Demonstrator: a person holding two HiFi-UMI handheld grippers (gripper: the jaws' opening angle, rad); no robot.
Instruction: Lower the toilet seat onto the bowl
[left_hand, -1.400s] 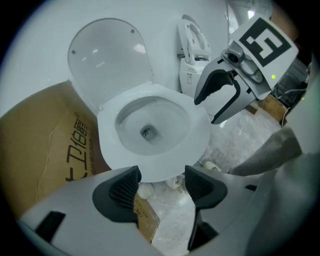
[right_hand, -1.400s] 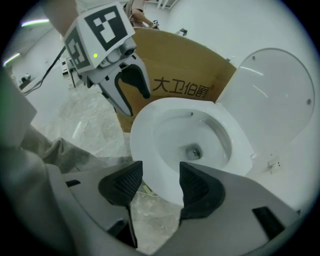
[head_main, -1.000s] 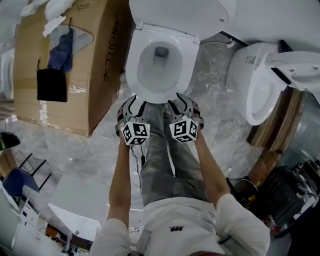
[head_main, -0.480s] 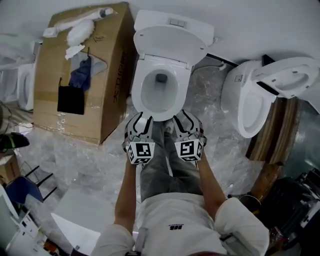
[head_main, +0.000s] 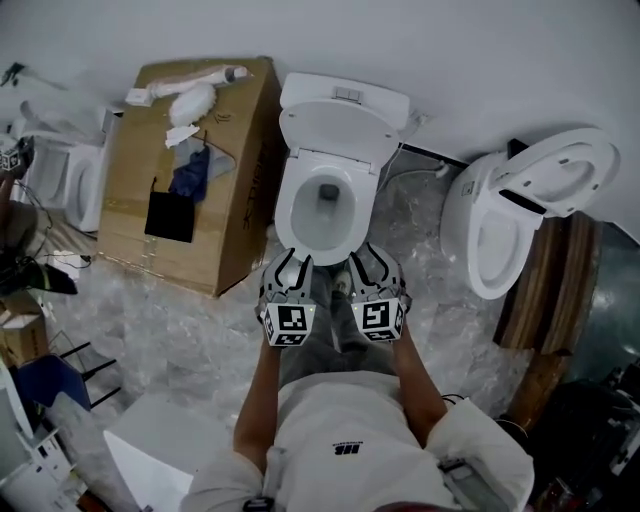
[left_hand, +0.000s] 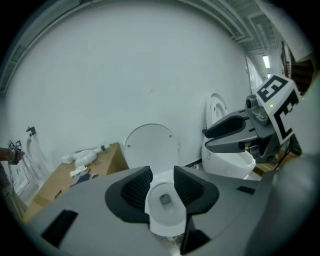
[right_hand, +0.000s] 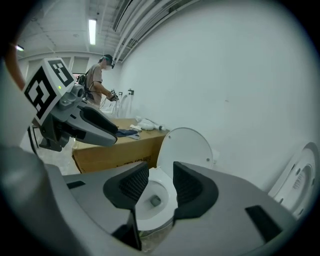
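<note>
The left hand-held gripper (head_main: 291, 263) and right hand-held gripper (head_main: 368, 262) hang side by side, tilted toward the toilet (head_main: 292, 215), jaws just closing, narrowly apart, empty; its seat's position is unclear.

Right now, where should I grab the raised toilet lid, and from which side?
Grip the lid at its top edge, coming from the front over the bowl. It stands upright, hinged at the bowl's rear, so that thin rim probably gives most leverage.
</note>
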